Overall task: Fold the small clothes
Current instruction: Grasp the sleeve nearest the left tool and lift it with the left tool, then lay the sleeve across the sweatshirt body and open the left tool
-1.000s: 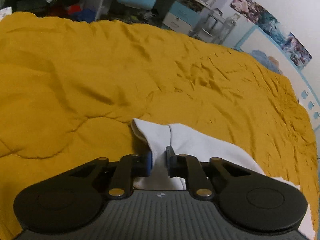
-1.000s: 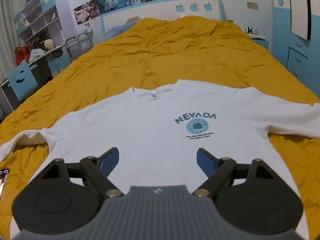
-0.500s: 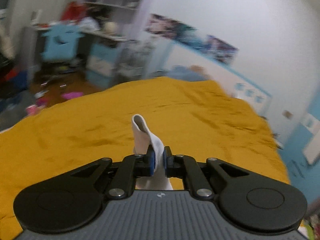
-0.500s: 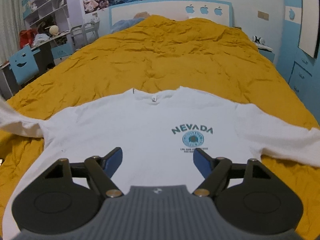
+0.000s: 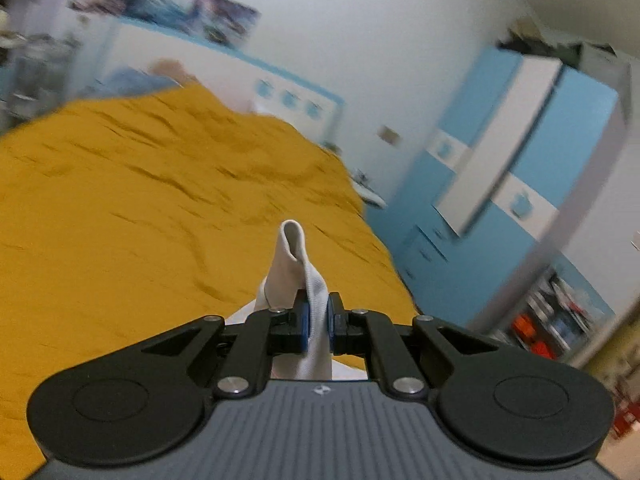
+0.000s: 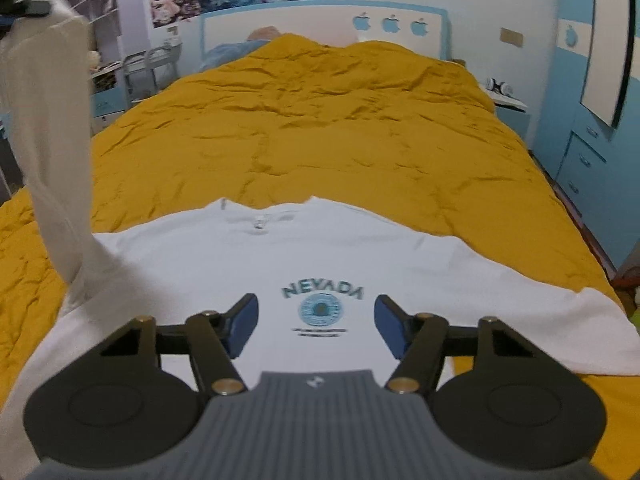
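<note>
A white T-shirt with a teal NEVADA print lies face up on the mustard bedspread. My left gripper is shut on the shirt's left sleeve, whose cuff sticks up beyond the blue pads. In the right wrist view that sleeve hangs lifted high at the left, and the left gripper shows at the top left corner. My right gripper hovers over the shirt's chest; its jaws are closing with nothing between them. The other sleeve lies flat at the right.
A blue and white headboard with apple shapes stands at the far end of the bed. A blue wardrobe lines the right side. Shelves and a desk stand left of the bed.
My left gripper has risen and swung round with the sleeve, pulling it off the bedspread and up. My right gripper has lifted slightly and its jaws have narrowed.
</note>
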Action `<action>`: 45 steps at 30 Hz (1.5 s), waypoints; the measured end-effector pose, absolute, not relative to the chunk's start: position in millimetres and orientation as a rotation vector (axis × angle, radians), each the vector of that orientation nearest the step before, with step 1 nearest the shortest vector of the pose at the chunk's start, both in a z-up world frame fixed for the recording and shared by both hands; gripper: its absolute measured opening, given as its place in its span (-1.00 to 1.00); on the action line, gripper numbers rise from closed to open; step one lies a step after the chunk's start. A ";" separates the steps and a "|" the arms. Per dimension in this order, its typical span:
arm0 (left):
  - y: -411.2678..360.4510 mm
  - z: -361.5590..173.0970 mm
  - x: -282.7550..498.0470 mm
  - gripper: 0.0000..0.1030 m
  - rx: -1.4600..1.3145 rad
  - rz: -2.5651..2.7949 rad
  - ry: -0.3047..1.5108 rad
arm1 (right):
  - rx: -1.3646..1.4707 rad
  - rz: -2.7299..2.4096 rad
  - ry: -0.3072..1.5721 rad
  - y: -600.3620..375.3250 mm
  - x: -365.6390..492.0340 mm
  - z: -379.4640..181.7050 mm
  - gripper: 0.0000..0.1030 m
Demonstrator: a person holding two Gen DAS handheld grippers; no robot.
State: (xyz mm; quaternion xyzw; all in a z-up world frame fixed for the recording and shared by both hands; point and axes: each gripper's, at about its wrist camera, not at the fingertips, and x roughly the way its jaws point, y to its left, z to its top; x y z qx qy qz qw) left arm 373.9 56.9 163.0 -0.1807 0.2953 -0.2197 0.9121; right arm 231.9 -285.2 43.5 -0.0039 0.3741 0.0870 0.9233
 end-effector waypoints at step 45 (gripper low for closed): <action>204.7 -106.3 417.7 -0.22 -0.540 -0.042 0.906 | 0.447 0.072 0.971 -397.4 359.5 -77.8 -1.00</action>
